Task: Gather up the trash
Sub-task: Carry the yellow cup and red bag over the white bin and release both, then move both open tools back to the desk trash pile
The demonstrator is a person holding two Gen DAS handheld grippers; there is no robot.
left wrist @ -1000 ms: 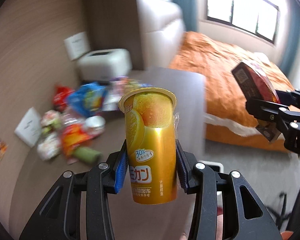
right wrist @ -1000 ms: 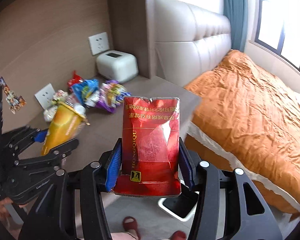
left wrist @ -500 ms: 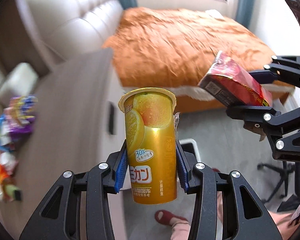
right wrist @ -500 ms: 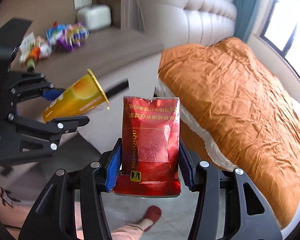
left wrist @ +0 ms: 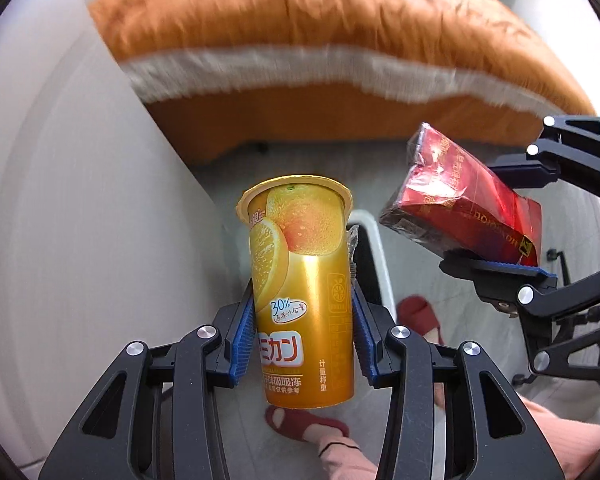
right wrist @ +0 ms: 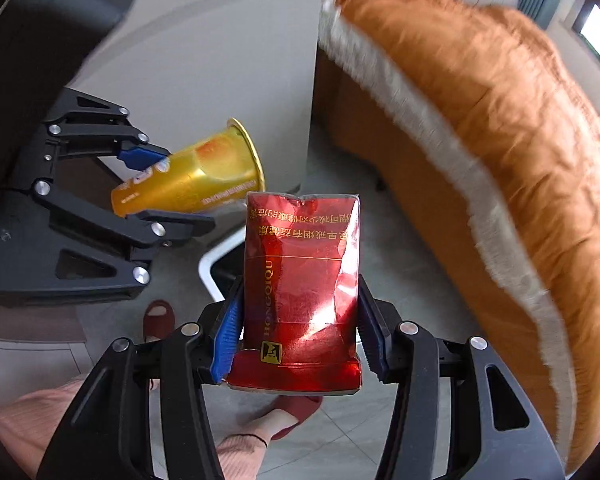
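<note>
Beside an orange bed (left wrist: 320, 40), left gripper (left wrist: 304, 336) clamps a yellow cup (left wrist: 300, 288); right gripper (right wrist: 300, 332) clamps a red pack (right wrist: 300, 292).

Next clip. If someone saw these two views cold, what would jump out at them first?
The orange drink cup clamped upright in the left gripper fills the middle of the left wrist view. A crumpled red cigarette pack sits pinched in the right gripper. Behind both lies an orange bedspread, and below, the white rim of a trash bin on the floor.
</note>
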